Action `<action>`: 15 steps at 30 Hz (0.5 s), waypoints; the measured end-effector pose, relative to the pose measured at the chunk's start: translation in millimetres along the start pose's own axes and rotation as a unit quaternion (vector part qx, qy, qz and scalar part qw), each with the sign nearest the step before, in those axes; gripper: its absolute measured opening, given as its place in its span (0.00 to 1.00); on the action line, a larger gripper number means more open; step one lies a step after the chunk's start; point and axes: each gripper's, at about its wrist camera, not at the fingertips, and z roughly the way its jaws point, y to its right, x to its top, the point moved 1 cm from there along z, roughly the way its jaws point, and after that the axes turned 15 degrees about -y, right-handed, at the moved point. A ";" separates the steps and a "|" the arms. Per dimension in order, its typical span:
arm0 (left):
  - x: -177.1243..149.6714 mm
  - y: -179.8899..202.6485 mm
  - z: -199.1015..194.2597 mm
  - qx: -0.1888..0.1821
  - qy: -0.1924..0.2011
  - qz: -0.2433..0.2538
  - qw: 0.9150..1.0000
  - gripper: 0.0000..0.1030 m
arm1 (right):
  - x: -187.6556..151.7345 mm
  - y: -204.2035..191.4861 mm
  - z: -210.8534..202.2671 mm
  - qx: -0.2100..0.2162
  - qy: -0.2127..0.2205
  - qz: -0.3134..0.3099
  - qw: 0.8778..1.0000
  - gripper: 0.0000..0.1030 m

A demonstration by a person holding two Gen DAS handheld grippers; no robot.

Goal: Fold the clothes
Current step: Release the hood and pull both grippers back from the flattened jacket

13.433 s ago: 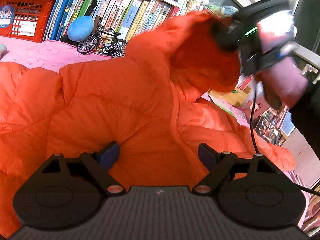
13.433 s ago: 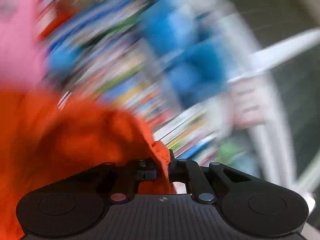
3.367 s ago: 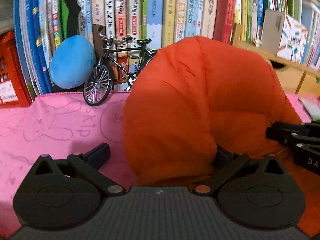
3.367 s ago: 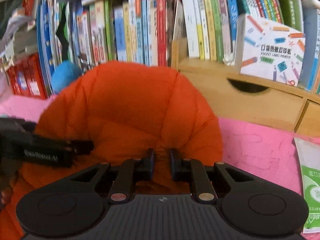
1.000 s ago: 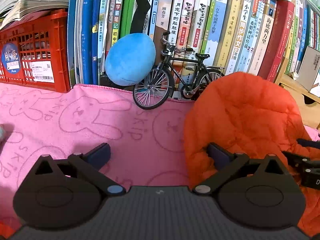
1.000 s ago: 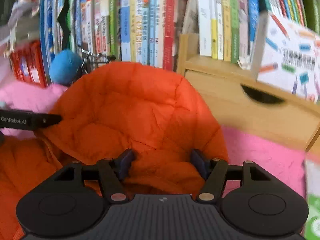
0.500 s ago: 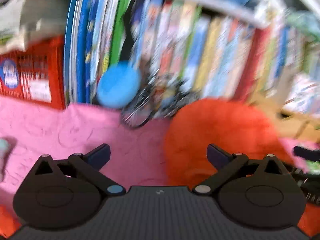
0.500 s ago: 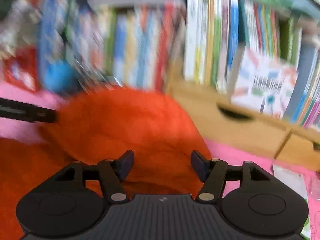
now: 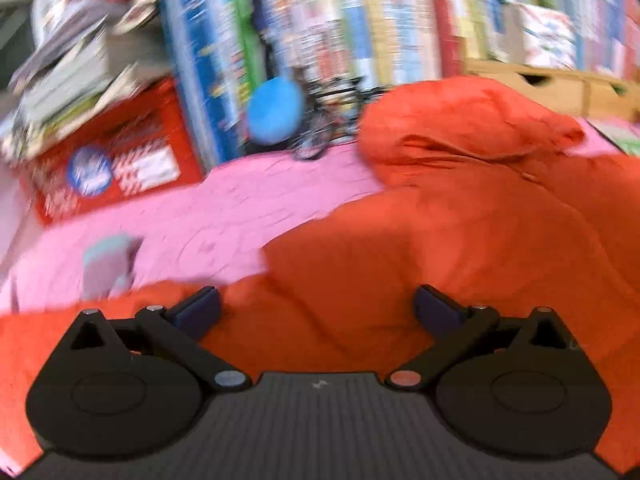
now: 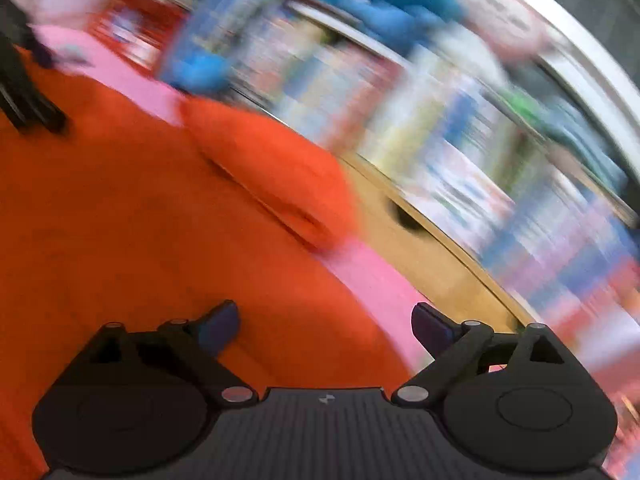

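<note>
The orange puffer jacket (image 9: 460, 240) lies on the pink cloth (image 9: 224, 216), hood toward the bookshelf (image 9: 360, 32). Left gripper (image 9: 316, 312) and right gripper (image 10: 324, 320) hover above it, both spread apart and empty.

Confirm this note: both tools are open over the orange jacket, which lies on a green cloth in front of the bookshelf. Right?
Not quite. The cloth under the orange jacket is pink, not green, as the left wrist view shows. The rest holds: the left tool and the right tool are both open over the jacket, with the blurred bookshelf behind.
</note>
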 end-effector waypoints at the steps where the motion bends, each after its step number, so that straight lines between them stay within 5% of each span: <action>1: 0.0 -2.5 1.1 -0.004 -0.004 -0.005 1.000 1.00 | -14.1 16.4 1.0 -0.009 -0.013 0.024 1.000 0.91; 7: 1.2 0.2 3.1 -0.007 -0.006 -0.003 1.000 1.00 | -99.0 114.0 6.6 -0.065 -0.091 0.167 0.980 0.97; 10: 4.0 -6.4 8.5 -0.016 -0.010 -0.012 1.000 1.00 | -126.6 131.7 9.8 -0.144 -0.128 0.150 0.970 0.98; 15: -0.1 -6.3 1.6 -0.013 -0.022 -0.029 0.999 1.00 | -162.6 163.2 -0.6 -0.171 -0.179 0.256 0.934 0.97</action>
